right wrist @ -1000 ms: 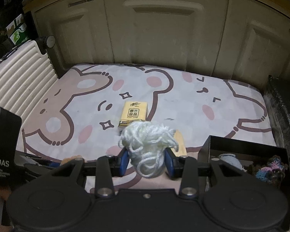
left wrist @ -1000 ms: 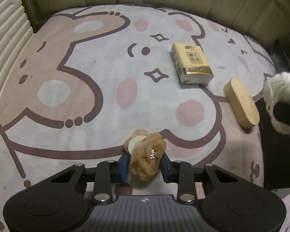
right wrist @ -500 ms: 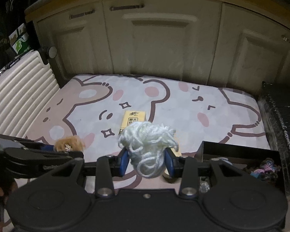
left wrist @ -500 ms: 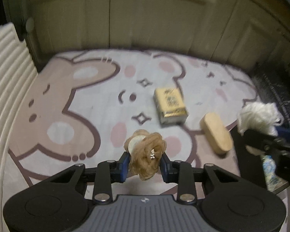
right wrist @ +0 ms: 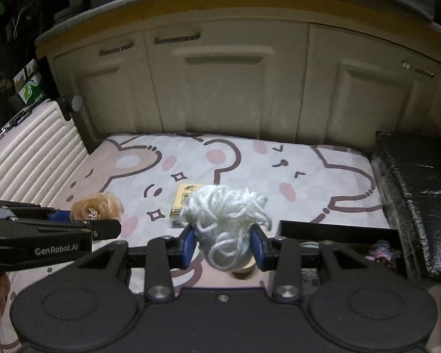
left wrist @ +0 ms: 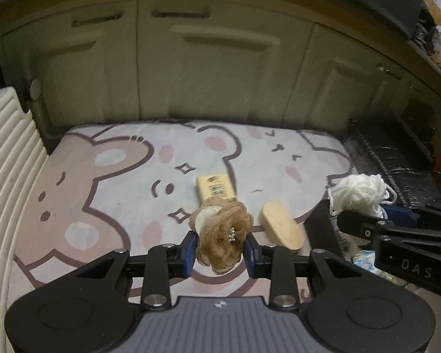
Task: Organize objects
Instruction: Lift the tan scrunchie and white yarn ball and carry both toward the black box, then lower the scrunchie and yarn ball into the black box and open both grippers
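Observation:
My left gripper (left wrist: pixel 219 248) is shut on a tan fabric flower (left wrist: pixel 225 232) with small pearl beads, held up above the rug. My right gripper (right wrist: pixel 222 245) is shut on a ball of white yarn (right wrist: pixel 225 220). In the left wrist view the white yarn (left wrist: pixel 358 192) and the right gripper (left wrist: pixel 376 220) hang at the right, over a black box (left wrist: pixel 320 226). From the right wrist camera the flower (right wrist: pixel 97 206) and the left gripper (right wrist: pixel 82 217) show at the left. A yellow tissue pack (left wrist: pixel 216 186) and a wooden oval piece (left wrist: pixel 282 229) lie on the rug.
A bear-patterned rug (left wrist: pixel 117 182) covers the floor. Cream cabinet doors (left wrist: pixel 220 67) stand behind it. A ribbed white panel (left wrist: pixel 6 153) runs along the left. The black box (right wrist: pixel 338 229) at the right holds crocheted items (right wrist: pixel 382 251); a black ledge (right wrist: pixel 420 191) lies beyond.
Both grippers have risen with their loads and tipped up, so the cabinets have come into view. The left rose more. The right gripper with the yarn now sits nearer the left one.

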Action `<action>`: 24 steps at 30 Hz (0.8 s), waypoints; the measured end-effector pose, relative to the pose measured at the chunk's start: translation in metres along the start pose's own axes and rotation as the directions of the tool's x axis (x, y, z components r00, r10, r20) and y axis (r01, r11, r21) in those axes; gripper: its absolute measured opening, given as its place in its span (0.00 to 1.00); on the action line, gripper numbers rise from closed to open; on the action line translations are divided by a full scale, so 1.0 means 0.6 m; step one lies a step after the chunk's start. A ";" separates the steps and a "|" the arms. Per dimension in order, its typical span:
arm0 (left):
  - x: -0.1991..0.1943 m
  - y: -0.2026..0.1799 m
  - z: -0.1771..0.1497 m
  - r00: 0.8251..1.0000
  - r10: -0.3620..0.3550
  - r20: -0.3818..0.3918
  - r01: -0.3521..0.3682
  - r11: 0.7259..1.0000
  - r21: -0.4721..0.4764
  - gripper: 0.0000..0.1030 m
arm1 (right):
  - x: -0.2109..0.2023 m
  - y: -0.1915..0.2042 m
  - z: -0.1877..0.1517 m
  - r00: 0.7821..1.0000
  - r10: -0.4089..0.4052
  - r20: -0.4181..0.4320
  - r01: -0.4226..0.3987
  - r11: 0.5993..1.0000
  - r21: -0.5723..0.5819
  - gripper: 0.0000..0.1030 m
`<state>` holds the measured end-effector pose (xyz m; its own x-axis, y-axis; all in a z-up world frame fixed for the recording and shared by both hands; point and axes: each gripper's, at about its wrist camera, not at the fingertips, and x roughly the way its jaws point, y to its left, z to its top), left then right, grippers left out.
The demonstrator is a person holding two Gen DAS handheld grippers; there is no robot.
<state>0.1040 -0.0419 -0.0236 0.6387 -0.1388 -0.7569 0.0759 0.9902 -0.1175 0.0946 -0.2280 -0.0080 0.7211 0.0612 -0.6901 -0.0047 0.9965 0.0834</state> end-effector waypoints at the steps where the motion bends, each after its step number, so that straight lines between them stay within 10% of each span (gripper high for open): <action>1: -0.003 -0.006 0.001 1.000 -0.003 0.006 0.003 1.000 0.006 0.33 | -0.006 -0.004 0.000 1.000 -0.004 0.005 0.004 1.000 0.003 0.39; 24: -0.022 -0.134 0.003 0.993 -0.111 0.051 0.106 0.991 0.086 0.33 | -0.090 -0.130 -0.030 0.993 -0.106 0.043 0.101 0.989 0.107 0.39</action>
<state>0.0907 -0.1197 -0.0029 0.6644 -0.2464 -0.7056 0.2084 0.9677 -0.1416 0.0436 -0.3078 0.0097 0.7467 -0.0477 -0.6634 0.1427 0.9857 0.0898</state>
